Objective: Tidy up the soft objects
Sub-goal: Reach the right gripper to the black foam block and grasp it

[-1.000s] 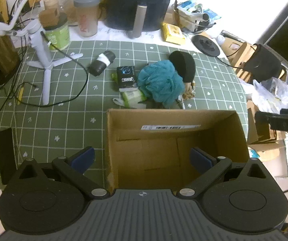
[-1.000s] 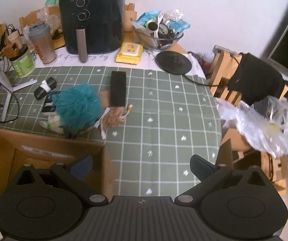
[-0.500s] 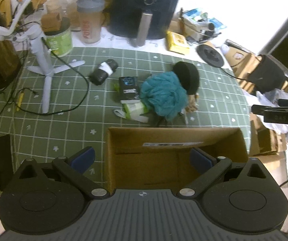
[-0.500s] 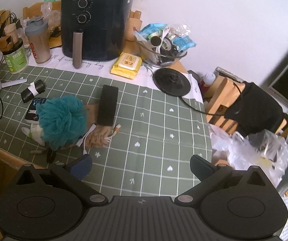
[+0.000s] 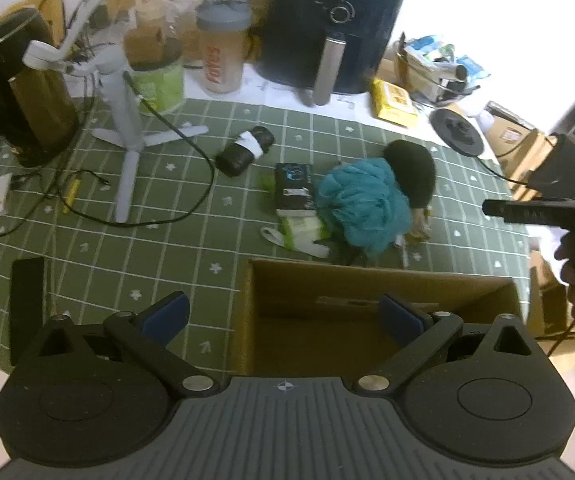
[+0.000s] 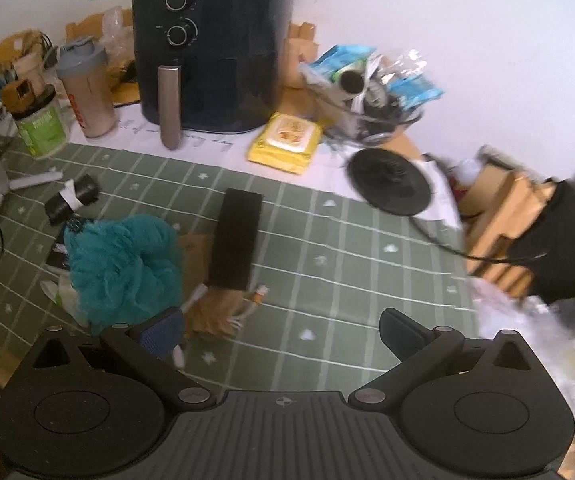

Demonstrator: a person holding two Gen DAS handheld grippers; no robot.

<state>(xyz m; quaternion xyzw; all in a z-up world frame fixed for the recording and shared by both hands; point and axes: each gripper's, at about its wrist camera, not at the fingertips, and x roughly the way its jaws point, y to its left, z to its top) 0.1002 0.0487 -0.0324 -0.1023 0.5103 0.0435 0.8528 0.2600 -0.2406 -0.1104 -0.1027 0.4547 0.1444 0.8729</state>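
Note:
A teal bath pouf [image 5: 363,208] lies mid-table among a black sponge [image 5: 413,176], a black packet [image 5: 293,184], a green-white pouch [image 5: 303,232] and a rolled black cloth [image 5: 245,152]. An open cardboard box [image 5: 367,292] stands in front of them. My left gripper [image 5: 283,316] is open and empty, straddling the box's left wall. My right gripper [image 6: 283,332] is open and empty, above the table, just right of the pouf [image 6: 123,264], with the black sponge [image 6: 235,236] and a tan bundle [image 6: 215,312] ahead.
A black air fryer [image 6: 211,40], shaker bottle [image 6: 87,88], green tub [image 6: 43,128], yellow wipes pack [image 6: 285,142] and black disc [image 6: 391,186] line the back. A white tripod [image 5: 123,120] with cables stands at left. The table edge drops off at right.
Both grippers have pulled back and risen. The right gripper has swung right, away from the box, toward the pile. Both stay open; no object has moved.

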